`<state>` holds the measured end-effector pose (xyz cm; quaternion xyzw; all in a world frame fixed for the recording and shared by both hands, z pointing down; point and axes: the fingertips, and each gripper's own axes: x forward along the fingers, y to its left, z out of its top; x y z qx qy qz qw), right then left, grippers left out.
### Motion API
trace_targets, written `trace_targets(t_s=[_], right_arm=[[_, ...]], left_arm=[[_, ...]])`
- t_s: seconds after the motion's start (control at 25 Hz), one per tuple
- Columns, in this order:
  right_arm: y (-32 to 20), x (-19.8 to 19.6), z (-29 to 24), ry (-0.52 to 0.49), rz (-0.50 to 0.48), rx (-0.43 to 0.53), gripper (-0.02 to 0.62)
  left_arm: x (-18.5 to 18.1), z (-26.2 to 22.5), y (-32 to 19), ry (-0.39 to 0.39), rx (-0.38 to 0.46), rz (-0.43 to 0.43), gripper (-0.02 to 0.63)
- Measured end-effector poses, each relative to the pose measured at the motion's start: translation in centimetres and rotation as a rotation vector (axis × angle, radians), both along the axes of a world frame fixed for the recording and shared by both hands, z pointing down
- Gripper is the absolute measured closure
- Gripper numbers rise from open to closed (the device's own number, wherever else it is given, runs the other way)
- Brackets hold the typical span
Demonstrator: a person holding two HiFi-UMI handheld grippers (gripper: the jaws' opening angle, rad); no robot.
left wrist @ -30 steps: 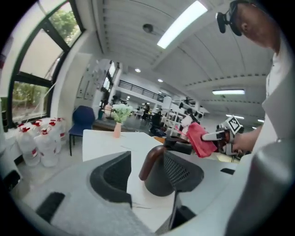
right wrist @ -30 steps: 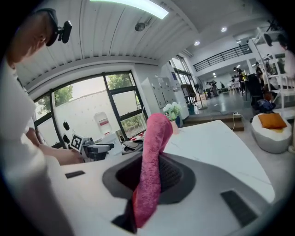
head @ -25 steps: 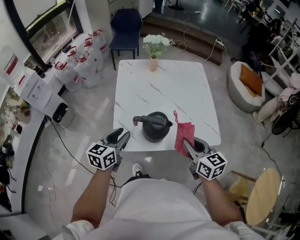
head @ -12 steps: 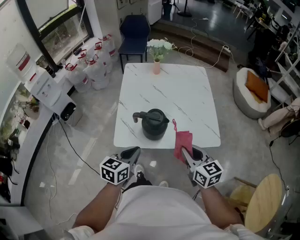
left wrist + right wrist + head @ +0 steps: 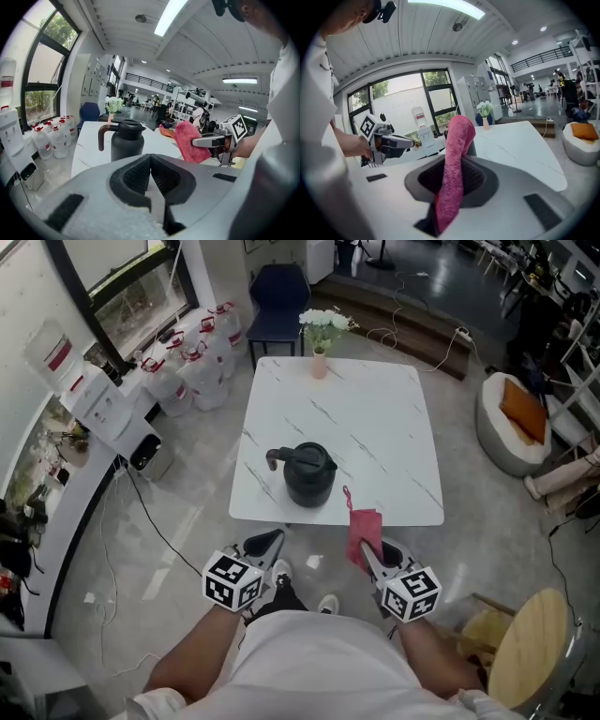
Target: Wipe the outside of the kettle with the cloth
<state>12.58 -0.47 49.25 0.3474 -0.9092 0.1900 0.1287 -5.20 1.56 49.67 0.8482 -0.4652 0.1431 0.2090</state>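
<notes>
Kettle [image 5: 309, 474] on tabletop [image 5: 375, 418], near its front edge, ahead of both jaws.
Right gripper [image 5: 368, 551] jaws clenched on pink cloth [image 5: 364, 529], which sticks up from them; left gripper [image 5: 266, 543] jaws pressed together, empty, apart from kettle.

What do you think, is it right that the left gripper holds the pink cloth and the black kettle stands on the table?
Wrong gripper. The right gripper holds the pink cloth, pinched between its jaws, as the right gripper view shows; the left gripper is shut on nothing. The black kettle does stand on the table.
</notes>
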Motion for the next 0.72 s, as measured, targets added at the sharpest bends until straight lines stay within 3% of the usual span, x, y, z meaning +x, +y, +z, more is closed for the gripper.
trace_targets(t_s=[0.24, 0.72], right_arm=[[1.0, 0.9, 0.3, -0.016, -0.005, -0.004, 0.532], [1.2, 0.6, -0.6, -0.023, -0.015, 0.021, 0.532]], left_arm=[[1.3, -0.7, 0.9, -0.076, 0.05, 0.031, 0.606], [1.5, -1.5, 1.0, -0.04, 0.065, 0.008, 0.606]])
